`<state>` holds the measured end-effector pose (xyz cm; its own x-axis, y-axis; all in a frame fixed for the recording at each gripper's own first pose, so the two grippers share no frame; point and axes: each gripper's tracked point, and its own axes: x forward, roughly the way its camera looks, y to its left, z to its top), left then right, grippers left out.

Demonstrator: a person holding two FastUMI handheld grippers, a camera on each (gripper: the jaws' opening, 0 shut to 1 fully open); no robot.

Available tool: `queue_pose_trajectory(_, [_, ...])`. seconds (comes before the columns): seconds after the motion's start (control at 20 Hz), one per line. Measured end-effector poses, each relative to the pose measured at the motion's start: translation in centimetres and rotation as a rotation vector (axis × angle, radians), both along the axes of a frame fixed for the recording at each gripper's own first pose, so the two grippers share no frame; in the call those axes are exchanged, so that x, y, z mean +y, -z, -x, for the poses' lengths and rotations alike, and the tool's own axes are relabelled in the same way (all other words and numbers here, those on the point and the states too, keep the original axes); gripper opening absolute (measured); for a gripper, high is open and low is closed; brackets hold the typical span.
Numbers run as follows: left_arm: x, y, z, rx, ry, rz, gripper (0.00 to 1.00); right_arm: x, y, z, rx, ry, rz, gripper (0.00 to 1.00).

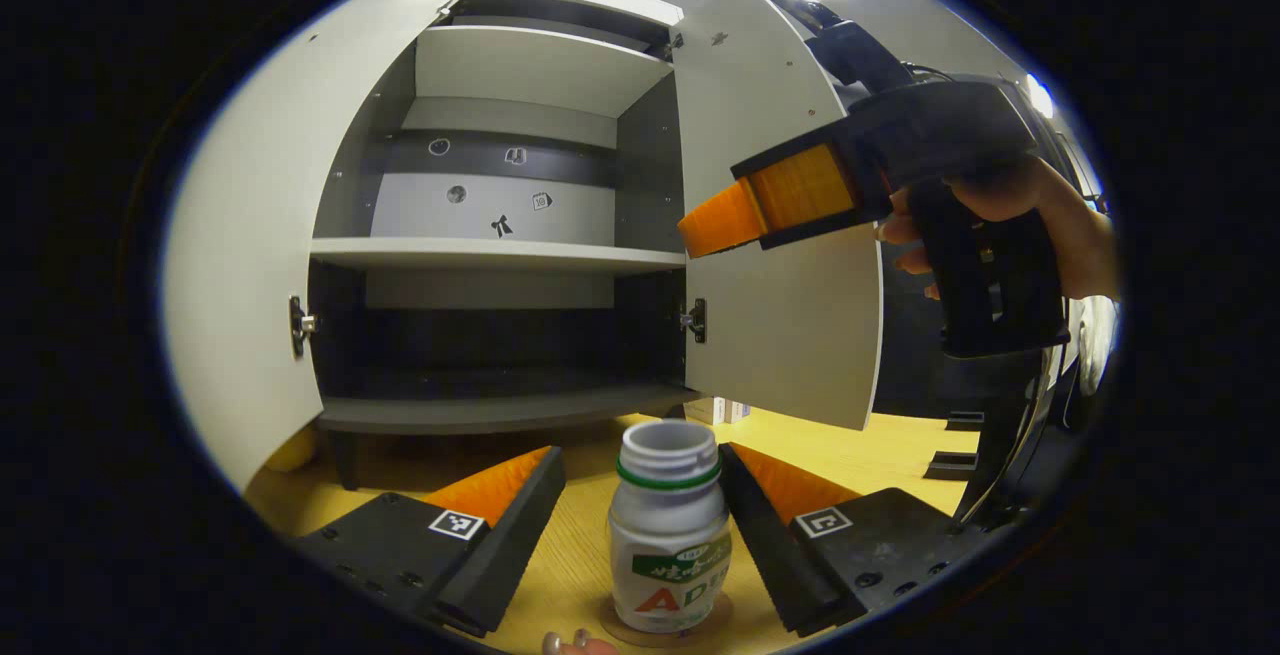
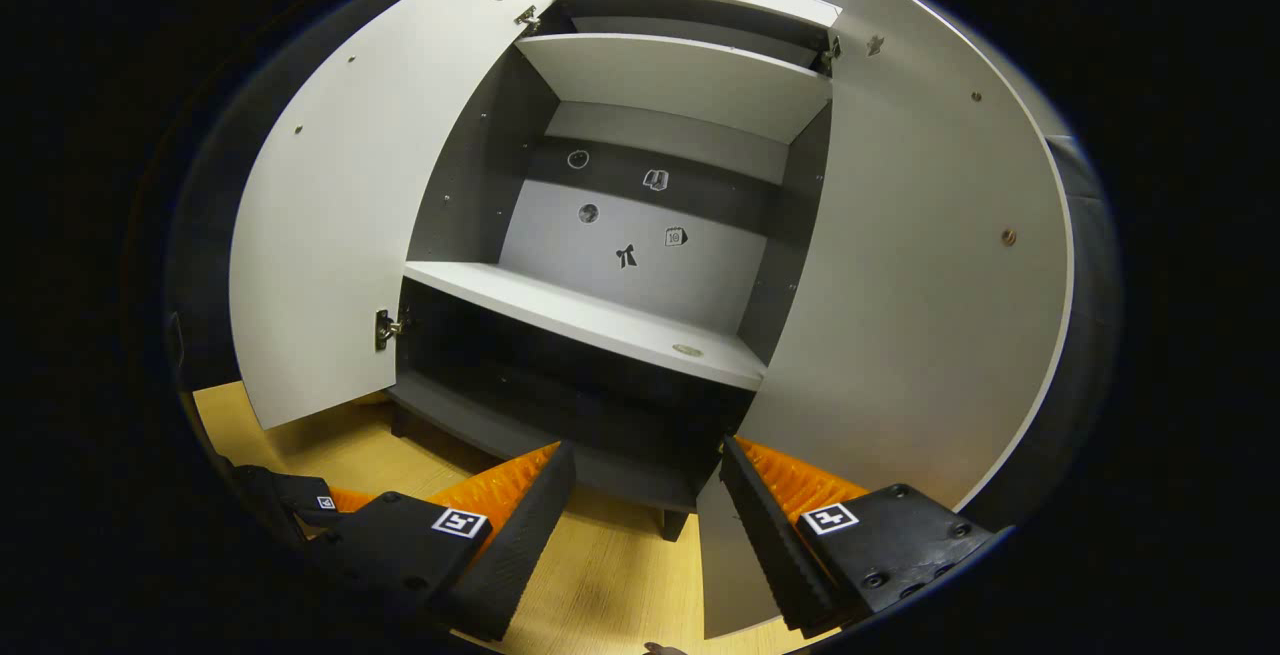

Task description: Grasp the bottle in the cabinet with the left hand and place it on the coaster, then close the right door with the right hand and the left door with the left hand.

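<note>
A small white bottle (image 1: pixel 668 535) with a green neck ring and no cap stands upright on a round coaster (image 1: pixel 625 632) on the wooden table. My left gripper (image 1: pixel 640 455) is open around it. Its right finger lies close to the bottle and its left finger stands apart from it. The cabinet (image 1: pixel 500 255) has both doors open: left door (image 1: pixel 250 265), right door (image 1: pixel 780 265). My right gripper (image 1: pixel 700 230), held by a hand, hovers in front of the right door. In the right gripper view this gripper (image 2: pixel 648 447) is open and empty beside the right door (image 2: pixel 900 285).
The cabinet shelves (image 2: pixel 590 320) hold nothing but small stickers on the back wall. The left door (image 2: pixel 330 215) swings wide to the left. The other gripper's body (image 2: pixel 300 500) shows low at the left. Wooden tabletop (image 2: pixel 620 575) lies in front of the cabinet.
</note>
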<state>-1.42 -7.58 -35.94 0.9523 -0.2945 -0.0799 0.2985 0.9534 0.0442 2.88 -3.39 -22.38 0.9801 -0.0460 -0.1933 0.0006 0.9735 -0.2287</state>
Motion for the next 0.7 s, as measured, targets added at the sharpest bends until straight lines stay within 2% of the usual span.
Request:
queue_pose_trajectory(0.25, [-0.1,-10.1,1.4,-0.060,0.021,0.006,0.96,0.4,-6.5,0.8,-0.058,-0.040,-0.035,0.98])
queue_pose_trajectory(0.4, [1.6,-15.4,2.1,-0.071,-0.012,0.003,0.95,-0.5,-10.7,2.0,-0.112,-0.037,-0.057,0.98])
queue_pose_trajectory(0.6, [3.8,-19.1,4.4,0.000,-0.049,0.045,0.95,-2.2,-14.3,5.2,-0.133,-0.010,-0.071,0.98])
queue_pose_trajectory(0.7, [5.3,-20.3,5.7,0.039,-0.087,0.062,0.95,-4.3,-16.0,7.2,-0.157,0.035,-0.055,0.98])
